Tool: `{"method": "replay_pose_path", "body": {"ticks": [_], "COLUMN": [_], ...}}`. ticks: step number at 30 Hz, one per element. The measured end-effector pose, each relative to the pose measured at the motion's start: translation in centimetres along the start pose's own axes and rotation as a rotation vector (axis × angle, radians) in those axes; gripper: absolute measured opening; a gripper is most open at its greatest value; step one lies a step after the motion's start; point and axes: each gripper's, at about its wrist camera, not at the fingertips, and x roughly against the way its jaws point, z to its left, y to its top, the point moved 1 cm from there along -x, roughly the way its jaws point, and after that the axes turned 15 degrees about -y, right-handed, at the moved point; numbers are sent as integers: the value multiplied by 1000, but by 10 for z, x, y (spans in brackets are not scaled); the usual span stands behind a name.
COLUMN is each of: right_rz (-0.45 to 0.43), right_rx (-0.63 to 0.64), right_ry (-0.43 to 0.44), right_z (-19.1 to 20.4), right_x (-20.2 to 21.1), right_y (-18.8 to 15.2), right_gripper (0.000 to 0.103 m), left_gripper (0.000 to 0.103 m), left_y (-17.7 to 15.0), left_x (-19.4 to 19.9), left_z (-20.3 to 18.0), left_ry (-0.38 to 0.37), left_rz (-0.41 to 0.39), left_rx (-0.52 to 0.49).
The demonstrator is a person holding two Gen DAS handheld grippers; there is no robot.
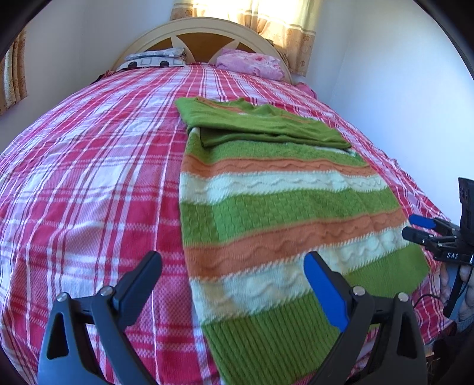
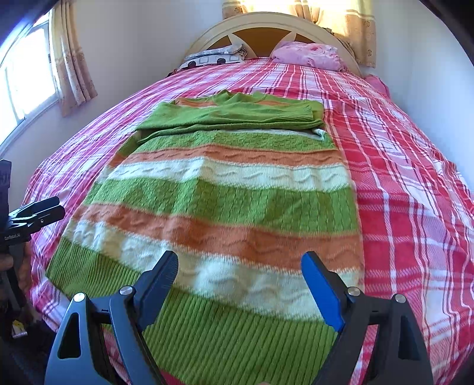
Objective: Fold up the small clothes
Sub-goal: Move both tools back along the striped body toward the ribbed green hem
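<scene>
A knitted sweater in green, orange and white stripes lies flat on the bed, its green sleeves folded across the far end and its ribbed hem nearest me. My left gripper hangs open above the hem's left corner, nothing between its fingers. My right gripper is open over the middle of the hem, also empty. The right gripper shows at the right edge of the left wrist view, and the left gripper at the left edge of the right wrist view.
The bed carries a red and white plaid cover. A patterned pillow and a pink pillow lie by the headboard. White walls flank the bed, and a curtained window is at the left.
</scene>
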Motion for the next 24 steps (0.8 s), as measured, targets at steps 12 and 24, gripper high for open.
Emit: {"method": "replay_pose_path", "body": {"ticks": [12,24], "right_rz": [5,21], "right_rx": [-49,-110], "right_ry": [-9,-16], "right_z": [-17,-40], "right_x": [10,7], "right_y": [-31,-54], "right_gripper": [86,86], "left_gripper": [95,72], "left_y": [-46,-62], "left_x": [17,8], "left_z": [-2,-8], "left_ry": [-58,-120], "left_rz": [71,110], "left_rx": [58,106]}}
